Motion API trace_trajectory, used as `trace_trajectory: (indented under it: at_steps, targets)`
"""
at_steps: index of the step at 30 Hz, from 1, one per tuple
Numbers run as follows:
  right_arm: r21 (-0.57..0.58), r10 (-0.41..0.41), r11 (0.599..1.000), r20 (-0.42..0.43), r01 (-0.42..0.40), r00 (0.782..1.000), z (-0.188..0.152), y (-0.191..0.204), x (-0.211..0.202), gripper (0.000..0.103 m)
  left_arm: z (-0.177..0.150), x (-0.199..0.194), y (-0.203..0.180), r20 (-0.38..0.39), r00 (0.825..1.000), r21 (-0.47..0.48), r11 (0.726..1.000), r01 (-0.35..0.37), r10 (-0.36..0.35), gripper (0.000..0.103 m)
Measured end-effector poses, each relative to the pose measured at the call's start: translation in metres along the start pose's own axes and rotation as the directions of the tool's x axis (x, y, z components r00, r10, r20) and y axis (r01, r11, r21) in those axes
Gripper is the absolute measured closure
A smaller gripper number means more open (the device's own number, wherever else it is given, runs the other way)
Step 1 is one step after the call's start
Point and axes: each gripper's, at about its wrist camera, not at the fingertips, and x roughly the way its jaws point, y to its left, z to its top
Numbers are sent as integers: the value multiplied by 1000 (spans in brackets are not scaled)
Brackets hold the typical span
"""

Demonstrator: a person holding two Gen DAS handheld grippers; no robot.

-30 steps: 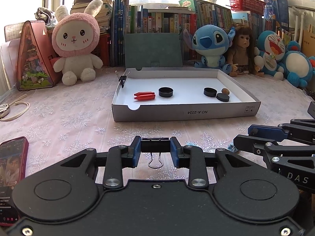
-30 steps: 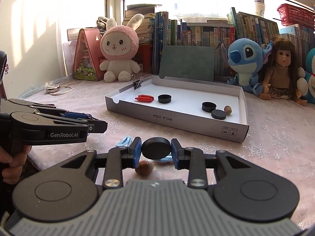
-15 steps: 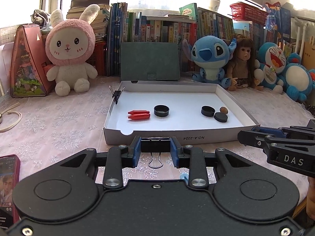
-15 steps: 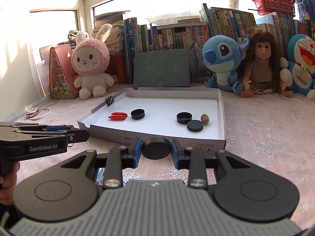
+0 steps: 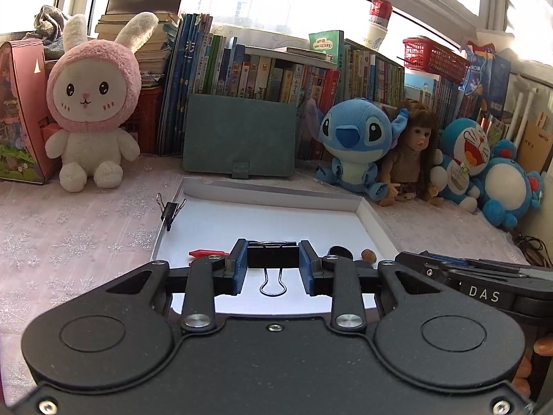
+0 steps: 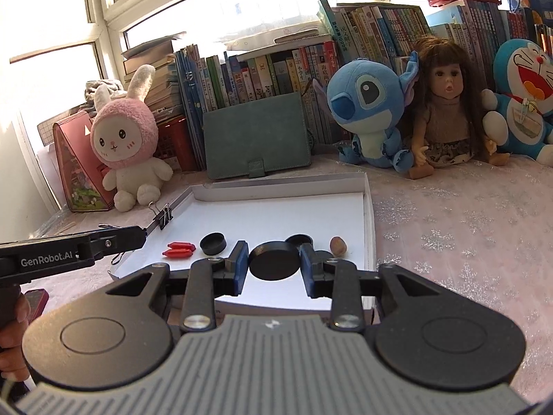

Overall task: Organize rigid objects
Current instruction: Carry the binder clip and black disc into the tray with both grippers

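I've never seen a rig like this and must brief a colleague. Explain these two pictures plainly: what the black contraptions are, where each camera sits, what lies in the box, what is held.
Each black contraption is a hand-held gripper with two blue-padded jaws; a person holds one in each hand. Each picture comes from a fisheye camera mounted on one gripper, looking forward along its jaws.

The left gripper is shut on a black binder clip. The right gripper is shut on a black disc. Both are over a shallow white box on a pink tablecloth.

In the box lie red pieces, a black cap and a nut. Another binder clip grips its left wall.
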Motion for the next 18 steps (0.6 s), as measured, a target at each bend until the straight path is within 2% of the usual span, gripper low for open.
trace_trajectory:
  at_steps: [4,12,18]
  targets:
    - [25,-8,1000,-38,9,999,18,-7,12,66,17,13,4,8,1000,22,1000,-21,21,74]
    - [63,-21,998,-109,28,994,40,-11,44,66,38,58,19,-109,994,-10,1000,6,-7,74]
    - [66,-24,997,-137,33,990,47,-4,69,66,44,94,28,-185,983,-16,1000,-19,16,74]
